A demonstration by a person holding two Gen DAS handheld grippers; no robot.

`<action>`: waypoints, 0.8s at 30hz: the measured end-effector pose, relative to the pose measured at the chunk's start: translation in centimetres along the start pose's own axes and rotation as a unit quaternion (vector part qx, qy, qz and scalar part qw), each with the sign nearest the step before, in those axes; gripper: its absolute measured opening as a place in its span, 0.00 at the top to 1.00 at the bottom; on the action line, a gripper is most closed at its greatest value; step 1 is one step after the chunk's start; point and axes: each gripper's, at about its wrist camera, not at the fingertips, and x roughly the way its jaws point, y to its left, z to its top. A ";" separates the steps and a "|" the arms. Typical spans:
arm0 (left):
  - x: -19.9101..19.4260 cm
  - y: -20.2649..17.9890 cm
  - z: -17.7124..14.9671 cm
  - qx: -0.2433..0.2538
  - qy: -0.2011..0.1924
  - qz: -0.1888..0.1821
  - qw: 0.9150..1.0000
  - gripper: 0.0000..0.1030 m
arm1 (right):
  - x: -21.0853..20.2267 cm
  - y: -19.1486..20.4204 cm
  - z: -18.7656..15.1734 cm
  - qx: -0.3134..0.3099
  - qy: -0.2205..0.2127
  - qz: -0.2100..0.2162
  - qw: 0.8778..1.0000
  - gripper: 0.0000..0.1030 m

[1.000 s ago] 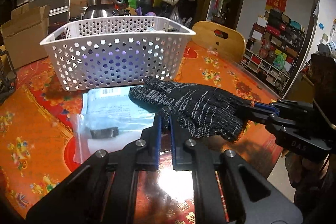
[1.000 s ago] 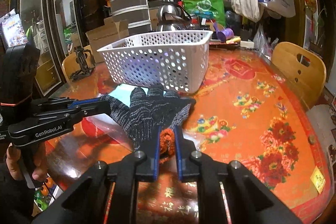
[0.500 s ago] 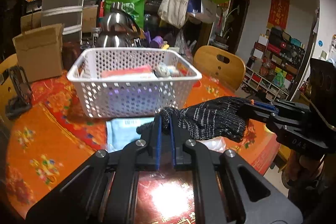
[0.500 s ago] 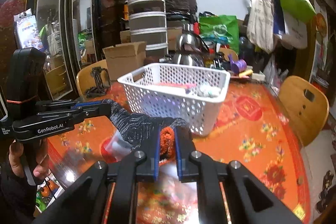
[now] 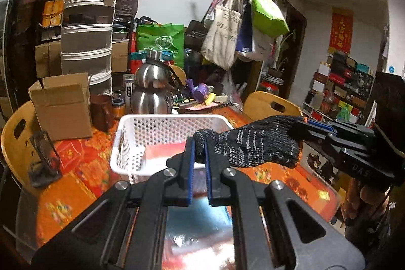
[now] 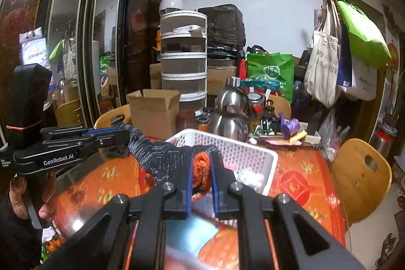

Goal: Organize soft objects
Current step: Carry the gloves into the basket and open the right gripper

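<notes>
Left wrist view. The left gripper (image 5: 199, 152) is clamped on the finger end of the glove (image 5: 255, 146), a black knit work glove. The right gripper (image 5: 303, 124), entering from 3 o'clock, is clamped on the opposite end. Held at both ends, the glove hangs stretched above the table (image 5: 63, 196), probably so that it can be carried flat and lowered into the basket (image 5: 134, 141) without bunching. The basket lies at 11 o'clock, just beyond the glove, and already holds a red item; the rest of its contents are too blurred to identify. The letters "DAS" are moulded on the right gripper body. A red wall hanging (image 5: 342, 29) at 2 o'clock bears gold Chinese characters. The canvas bag (image 5: 222, 34) on the coat rack carries print too small to read.

Right wrist view. The right gripper (image 6: 200, 172) is closed on the glove's orange cuff (image 6: 201, 172), the thickest and firmest part of the fabric. The left gripper (image 6: 121, 134), at 9 o'clock, holds the far end, and the glove (image 6: 162, 156) spans between them over the near rim of the basket (image 6: 250, 156). The left gripper body reads "GenRobot.AI". A green bag (image 6: 270, 75) at 1 o'clock shows a round white logo.
</notes>
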 end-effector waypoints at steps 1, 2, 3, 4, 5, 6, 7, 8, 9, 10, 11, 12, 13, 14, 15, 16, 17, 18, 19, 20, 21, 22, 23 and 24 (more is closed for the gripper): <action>0.5 0.3 0.8 0.000 0.000 0.005 1.000 0.94 | 0.8 -0.2 0.8 -0.003 0.001 -0.003 1.000 0.90; 1.3 0.6 1.5 -0.003 0.003 0.007 1.000 0.94 | 1.6 -0.4 1.3 -0.006 0.002 -0.008 1.000 0.90; 2.2 1.1 2.4 -0.009 0.009 0.009 1.000 0.94 | 2.5 -0.7 1.9 -0.009 0.005 -0.012 1.000 0.90; 3.1 1.4 3.0 -0.009 0.010 0.014 1.000 0.94 | 3.3 -0.9 2.2 -0.010 0.008 -0.013 1.000 0.90; 4.0 1.6 3.6 -0.009 0.012 0.020 1.000 0.94 | 4.4 -1.3 2.7 -0.009 0.011 -0.017 1.000 0.90; 5.0 1.9 4.1 -0.011 0.016 0.024 1.000 0.94 | 5.0 -1.5 3.0 -0.010 0.012 -0.019 1.000 0.90; 6.3 2.3 4.5 -0.013 0.022 0.027 0.999 0.94 | 5.9 -1.7 3.3 -0.013 0.014 -0.024 1.000 0.90; 7.3 2.7 4.8 -0.014 0.026 0.030 0.999 0.94 | 6.9 -1.9 3.5 -0.015 0.016 -0.030 0.999 0.90; 8.5 3.1 5.3 -0.015 0.030 0.036 0.999 0.94 | 7.7 -2.3 3.6 -0.015 0.016 -0.032 0.999 0.90; 9.6 3.3 5.3 -0.017 0.034 0.039 0.998 0.94 | 8.8 -2.6 3.7 -0.013 0.020 -0.033 0.999 0.90; 10.6 3.6 5.4 -0.020 0.039 0.042 0.998 0.94 | 9.6 -3.0 3.7 -0.012 0.022 -0.032 0.999 0.90; 11.8 4.0 5.5 -0.023 0.046 0.047 0.998 0.94 | 10.2 -3.3 3.5 -0.011 0.022 -0.033 0.999 0.90; 12.7 4.2 5.4 -0.024 0.051 0.051 0.997 0.94 | 11.2 -3.4 3.3 -0.015 0.025 -0.036 0.999 0.90; 13.8 4.5 5.4 -0.024 0.057 0.056 0.997 0.94 | 11.8 -3.5 3.0 -0.018 0.028 -0.038 0.999 0.90; 14.6 4.7 5.2 -0.024 0.060 0.060 0.996 0.94 | 12.4 -3.7 2.7 -0.018 0.032 -0.039 0.999 0.90; 15.4 4.9 4.9 -0.026 0.065 0.063 0.996 0.94 | 13.2 -3.8 2.2 -0.016 0.037 -0.036 0.999 0.90; 16.1 5.1 4.6 -0.029 0.068 0.065 0.995 0.94 | 13.7 -3.9 1.8 -0.017 0.039 -0.035 0.998 0.90; 16.6 5.3 4.2 -0.032 0.070 0.067 0.995 0.93 | 14.0 -3.9 1.3 -0.020 0.039 -0.036 0.998 0.90; 17.3 5.6 3.6 -0.035 0.074 0.072 0.994 0.93 | 14.4 -3.9 1.0 -0.021 0.039 -0.036 0.998 0.89; 18.0 5.9 3.2 -0.036 0.080 0.076 0.993 0.91 | 14.9 -4.0 0.5 -0.020 0.046 -0.037 0.998 0.89; 18.7 6.1 2.3 -0.035 0.091 0.082 0.992 0.80 | 15.4 -4.2 0.0 -0.014 0.054 -0.034 0.998 0.81; 19.8 6.3 1.5 -0.032 0.112 0.089 0.989 0.59 | 16.0 -4.7 -0.8 -0.002 0.068 -0.034 0.997 0.62; 20.4 6.5 0.7 -0.031 0.124 0.099 0.987 0.46 | 16.2 -5.0 -1.2 0.005 0.073 -0.036 0.997 0.48; 20.9 6.8 -0.1 -0.032 0.128 0.109 0.985 0.29 | 16.3 -5.4 -1.9 0.014 0.075 -0.045 0.996 0.24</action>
